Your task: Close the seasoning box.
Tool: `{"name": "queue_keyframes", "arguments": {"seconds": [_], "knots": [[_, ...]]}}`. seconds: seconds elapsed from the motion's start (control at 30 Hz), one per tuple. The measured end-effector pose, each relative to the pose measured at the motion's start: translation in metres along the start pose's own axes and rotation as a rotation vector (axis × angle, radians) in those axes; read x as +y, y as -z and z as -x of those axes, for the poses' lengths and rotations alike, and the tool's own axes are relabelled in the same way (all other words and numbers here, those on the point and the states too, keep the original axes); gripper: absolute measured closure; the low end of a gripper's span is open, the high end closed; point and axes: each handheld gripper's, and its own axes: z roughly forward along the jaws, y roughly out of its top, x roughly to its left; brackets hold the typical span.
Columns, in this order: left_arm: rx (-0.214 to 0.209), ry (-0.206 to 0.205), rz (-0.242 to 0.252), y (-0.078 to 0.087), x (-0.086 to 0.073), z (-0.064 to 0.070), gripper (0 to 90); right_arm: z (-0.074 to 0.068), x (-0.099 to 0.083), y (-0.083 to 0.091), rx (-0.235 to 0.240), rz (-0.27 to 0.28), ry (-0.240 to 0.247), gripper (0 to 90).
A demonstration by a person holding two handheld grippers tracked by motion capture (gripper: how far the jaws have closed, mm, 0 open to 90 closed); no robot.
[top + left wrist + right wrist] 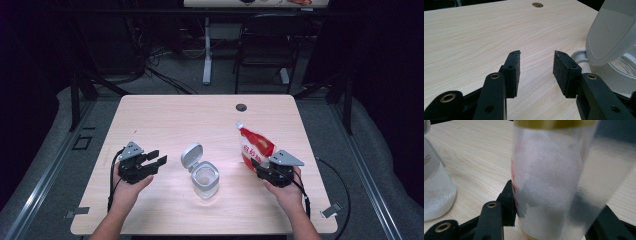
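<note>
the person's hands come in from the bottom edge. the right gripper [259, 166] is clamped on the red-and-white pouch [254, 146], which stands on the table [165, 112]. the left gripper [156, 159], jaws apart and holding nothing, sits just left of the clear container [205, 179], whose lid [191, 155] is flipped open.

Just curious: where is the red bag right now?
In the high view, the red bag sits at the table's right side, held by the right gripper, right of the clear container.
</note>
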Motion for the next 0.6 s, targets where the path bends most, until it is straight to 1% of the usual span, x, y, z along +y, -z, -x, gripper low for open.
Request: {"name": "queue_keyframes", "arguments": {"seconds": [0.03,0.07,0.1,0.23,0.3,0.43,0.5,0.53,0.6], "knots": [[0.0,0.001,0.001,0.0,0.0,0.0,57.8,-0.001,0.002,0.002,-0.004,-0.008,0.019,51.4],[0.001,-0.002,0.001,0.0,0.0,0.0,57.8,-0.002,0.003,0.004,-0.009,-0.003,0.035,51.4],[0.002,-0.002,0.001,0.001,0.0,-0.001,57.8,-0.003,0.004,0.005,-0.01,0.001,0.038,51.4],[0.003,0.006,0.008,0.002,0.001,-0.001,57.7,-0.007,0.011,0.013,-0.014,0.008,0.079,51.5],[0.004,0.005,0.01,0.002,0.001,-0.001,57.7,-0.008,0.013,0.015,-0.012,0.016,0.086,51.5],[0.007,0.004,0.005,0.004,0.001,-0.002,57.6,-0.007,0.019,0.021,-0.015,0.013,0.106,51.5],[0.005,0.01,0.013,0.004,0.001,-0.002,57.7,-0.006,0.021,0.024,-0.013,0.01,0.115,51.5],[0.004,0.009,0.011,0.004,0.001,-0.002,57.7,-0.006,0.022,0.025,-0.012,0.009,0.123,51.6],[0.005,0.007,0.011,0.004,0.001,-0.003,57.7,-0.006,0.025,0.028,-0.009,-0.008,0.15,51.6]]}}
